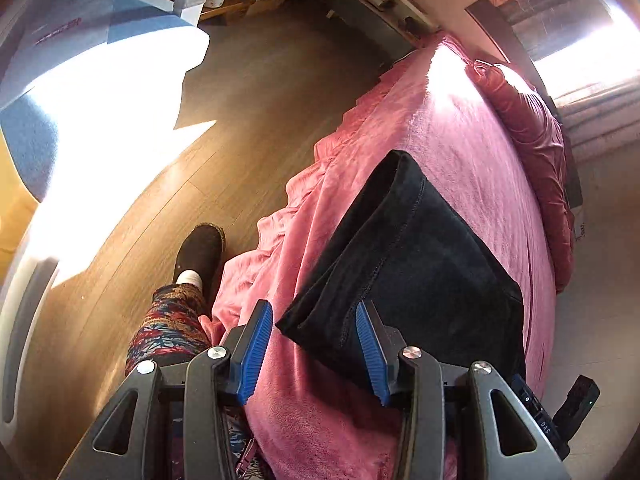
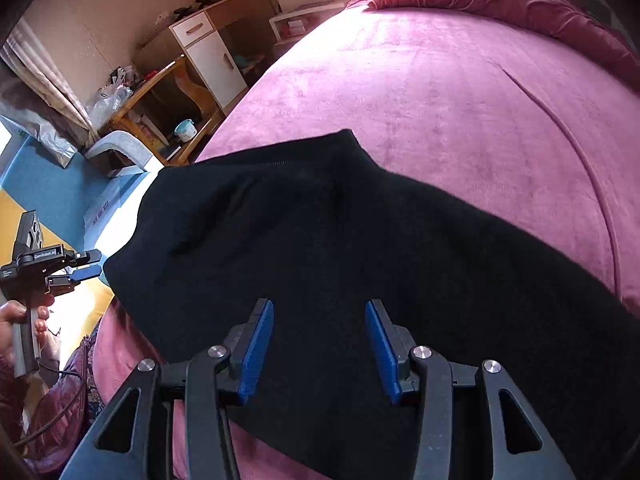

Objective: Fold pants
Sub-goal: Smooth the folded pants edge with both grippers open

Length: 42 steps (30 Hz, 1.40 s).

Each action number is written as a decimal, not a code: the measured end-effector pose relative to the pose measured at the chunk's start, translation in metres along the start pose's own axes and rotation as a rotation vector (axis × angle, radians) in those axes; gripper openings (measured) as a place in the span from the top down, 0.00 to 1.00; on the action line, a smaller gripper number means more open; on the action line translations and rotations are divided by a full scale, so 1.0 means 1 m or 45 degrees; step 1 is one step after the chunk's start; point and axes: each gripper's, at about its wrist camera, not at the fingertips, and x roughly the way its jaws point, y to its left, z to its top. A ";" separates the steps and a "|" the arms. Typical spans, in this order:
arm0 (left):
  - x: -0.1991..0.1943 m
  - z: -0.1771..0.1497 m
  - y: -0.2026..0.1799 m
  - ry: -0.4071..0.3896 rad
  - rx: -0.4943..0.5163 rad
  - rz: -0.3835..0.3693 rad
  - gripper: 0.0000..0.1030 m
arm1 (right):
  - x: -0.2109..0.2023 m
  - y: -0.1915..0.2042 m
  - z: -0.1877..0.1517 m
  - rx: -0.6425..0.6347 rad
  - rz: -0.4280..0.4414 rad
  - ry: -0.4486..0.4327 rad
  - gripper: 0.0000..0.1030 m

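Note:
Black pants (image 1: 416, 256) lie folded in a compact block on the pink bed cover (image 1: 472, 152). In the left wrist view my left gripper (image 1: 314, 312) is open and empty, hovering over the near corner of the pants by the bed's edge. In the right wrist view the pants (image 2: 340, 240) fill the middle, and my right gripper (image 2: 320, 308) is open and empty just above them. The left gripper (image 2: 86, 270) also shows at the far left of that view, held in a hand beside the bed, off the pants.
A red pillow (image 1: 532, 120) lies at the head of the bed. The person's leg and dark shoe (image 1: 200, 252) stand on the wood floor (image 1: 248, 92) beside the bed. A wooden shelf with a white cabinet (image 2: 212, 60) stands by the wall.

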 end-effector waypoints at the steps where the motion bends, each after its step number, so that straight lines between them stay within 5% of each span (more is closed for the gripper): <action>1: 0.001 -0.004 0.001 0.011 -0.007 -0.008 0.58 | 0.001 -0.001 -0.005 0.016 0.009 0.013 0.53; 10: 0.014 -0.022 -0.012 -0.048 0.098 -0.037 0.92 | -0.002 -0.006 -0.043 0.091 -0.001 0.037 0.52; 20: 0.039 -0.035 -0.014 -0.003 0.265 0.216 0.92 | 0.005 -0.013 -0.076 0.072 -0.030 0.061 0.51; 22: 0.033 -0.034 -0.016 -0.033 0.267 0.261 0.86 | 0.005 -0.013 -0.077 0.066 -0.028 0.057 0.48; 24: 0.024 -0.032 -0.019 -0.082 0.268 0.354 0.68 | 0.006 -0.010 -0.078 0.060 -0.018 0.046 0.43; 26: 0.011 -0.031 -0.024 -0.160 0.264 0.397 0.68 | 0.006 -0.006 -0.080 0.053 -0.022 0.036 0.39; 32: -0.020 -0.050 -0.088 -0.332 0.477 0.221 0.68 | 0.004 -0.001 -0.081 0.064 -0.014 0.024 0.35; 35: -0.004 -0.073 -0.126 -0.248 0.608 0.055 0.67 | 0.004 -0.003 -0.083 0.103 0.016 0.014 0.35; 42: 0.064 -0.141 -0.196 -0.051 0.890 -0.002 0.67 | -0.005 -0.028 -0.091 0.283 0.174 -0.026 0.35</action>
